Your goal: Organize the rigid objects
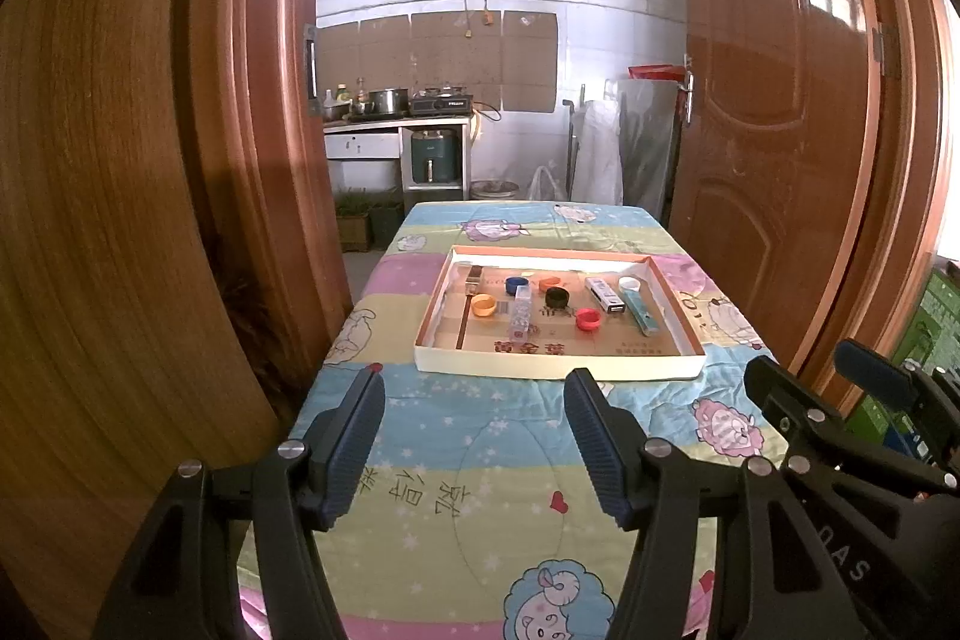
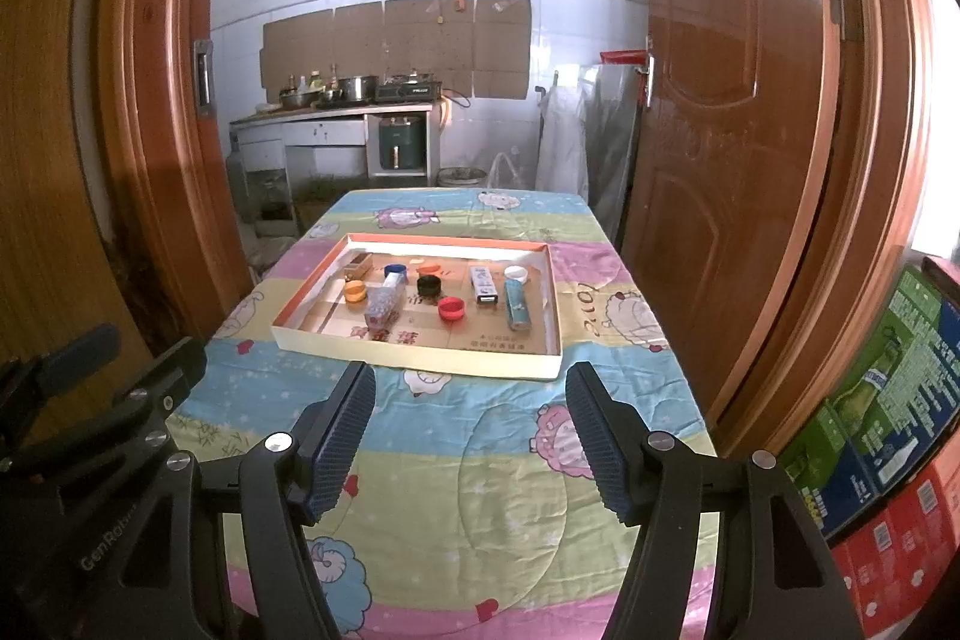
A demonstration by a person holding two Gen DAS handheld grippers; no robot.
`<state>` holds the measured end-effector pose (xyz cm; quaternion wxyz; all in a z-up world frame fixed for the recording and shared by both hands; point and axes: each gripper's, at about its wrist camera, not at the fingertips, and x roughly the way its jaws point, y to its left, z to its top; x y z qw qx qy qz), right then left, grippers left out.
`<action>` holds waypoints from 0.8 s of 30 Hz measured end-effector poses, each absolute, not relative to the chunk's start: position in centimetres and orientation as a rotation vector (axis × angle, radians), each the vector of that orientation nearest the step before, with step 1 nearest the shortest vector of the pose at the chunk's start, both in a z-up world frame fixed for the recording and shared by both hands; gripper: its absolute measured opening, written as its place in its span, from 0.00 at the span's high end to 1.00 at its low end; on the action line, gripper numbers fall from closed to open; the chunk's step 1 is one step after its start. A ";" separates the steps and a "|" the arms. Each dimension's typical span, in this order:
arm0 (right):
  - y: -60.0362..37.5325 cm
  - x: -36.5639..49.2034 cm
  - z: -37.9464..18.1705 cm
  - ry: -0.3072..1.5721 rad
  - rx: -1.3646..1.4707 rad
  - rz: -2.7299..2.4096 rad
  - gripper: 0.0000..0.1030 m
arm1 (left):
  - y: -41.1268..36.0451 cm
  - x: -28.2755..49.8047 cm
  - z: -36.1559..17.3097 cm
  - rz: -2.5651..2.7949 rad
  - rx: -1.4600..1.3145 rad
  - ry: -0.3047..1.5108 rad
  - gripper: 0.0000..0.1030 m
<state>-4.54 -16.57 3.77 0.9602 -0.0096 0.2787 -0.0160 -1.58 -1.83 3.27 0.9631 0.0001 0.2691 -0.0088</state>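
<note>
A shallow cardboard tray (image 1: 558, 364) (image 2: 420, 361) lies on the table with several bottle caps in it: orange (image 1: 483, 305), blue (image 1: 516, 284), black (image 1: 557, 297) (image 2: 429, 285), red (image 1: 588, 320) (image 2: 451, 308) and white (image 1: 629, 284). Small boxes lie among them: a clear patterned one (image 1: 519, 317) (image 2: 382, 307), a white one (image 1: 606, 294) (image 2: 483, 284) and a teal one (image 1: 642, 314) (image 2: 517, 312). My left gripper (image 1: 474, 388) hangs open over the near tablecloth, short of the tray, with nothing between its fingers. My right gripper (image 2: 471, 382) is open too, beside it, also empty.
The table wears a pastel cartoon cloth (image 1: 480, 490). Wooden doors (image 1: 780, 130) flank it on both sides. Printed cartons (image 2: 888, 430) are stacked at the right. A kitchen counter (image 1: 396, 118) stands behind the table.
</note>
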 end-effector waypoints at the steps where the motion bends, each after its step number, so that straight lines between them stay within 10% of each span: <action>1: -16.5 -4.5 3.8 0.566 -0.018 -0.032 0.34 | -1.8 -1.6 3.3 -0.017 0.001 0.545 0.39; 24: -16.6 -4.6 3.7 0.566 -0.017 -0.032 0.34 | -1.6 -1.9 3.0 -0.015 0.005 0.553 0.39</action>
